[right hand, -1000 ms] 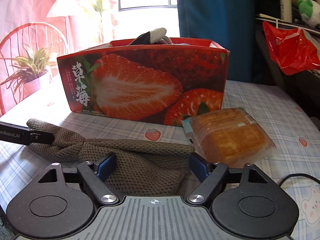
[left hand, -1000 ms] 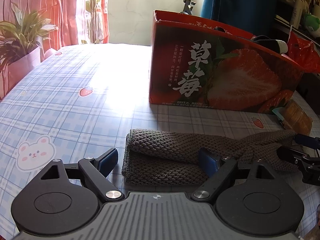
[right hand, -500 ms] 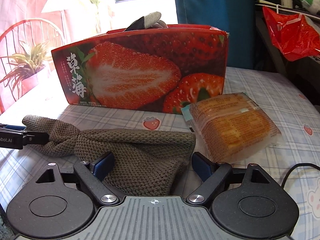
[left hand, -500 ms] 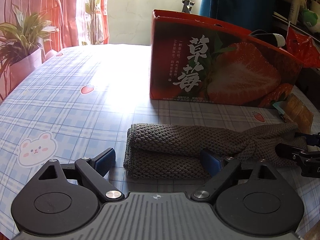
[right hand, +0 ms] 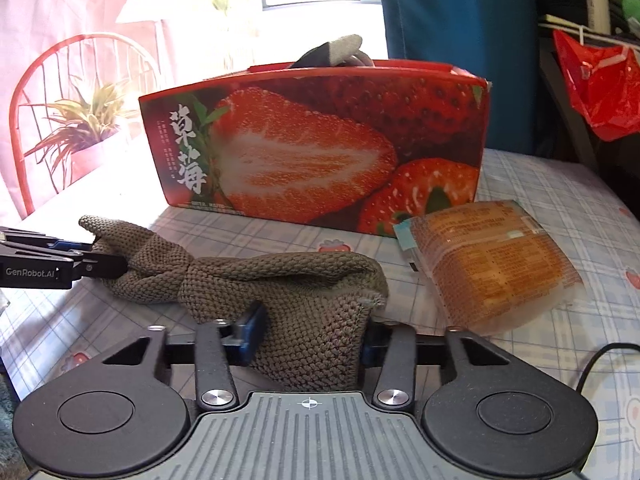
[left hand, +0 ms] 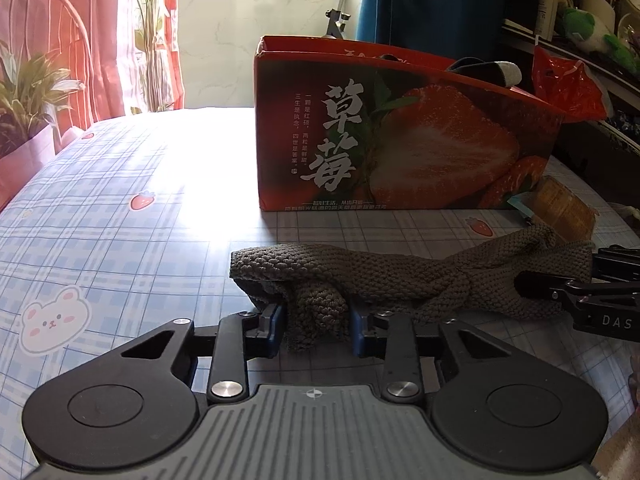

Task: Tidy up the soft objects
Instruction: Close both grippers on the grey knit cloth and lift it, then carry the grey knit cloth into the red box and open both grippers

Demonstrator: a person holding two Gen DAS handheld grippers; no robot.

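A grey-brown knitted cloth (left hand: pixel 400 272) lies stretched across the checked tablecloth in front of the strawberry box (left hand: pixel 400 140). My left gripper (left hand: pixel 316 320) is closing, its blue pads pinching the cloth's bunched left end. My right gripper (right hand: pixel 308 332) is closing too, with the other end of the cloth (right hand: pixel 280 276) squeezed between its pads. Each gripper shows in the other's view, the right gripper (left hand: pixel 560 288) and the left gripper (right hand: pixel 92 264), both at the cloth's ends. The cloth looks raised slightly off the table.
The open strawberry box (right hand: pixel 320 152) stands behind the cloth with a dark grey-tipped fabric item (right hand: pixel 336 52) sticking out. A wrapped bread pack (right hand: pixel 492 264) lies to the right. A potted plant (left hand: pixel 28 96) and red chair (right hand: pixel 80 92) stand beyond the left edge. A cable (right hand: pixel 600 356) runs at right.
Both grippers have gone from wide open around the flat folded cloth to pinched on its ends. The cloth is now bunched and pulled up at each end.
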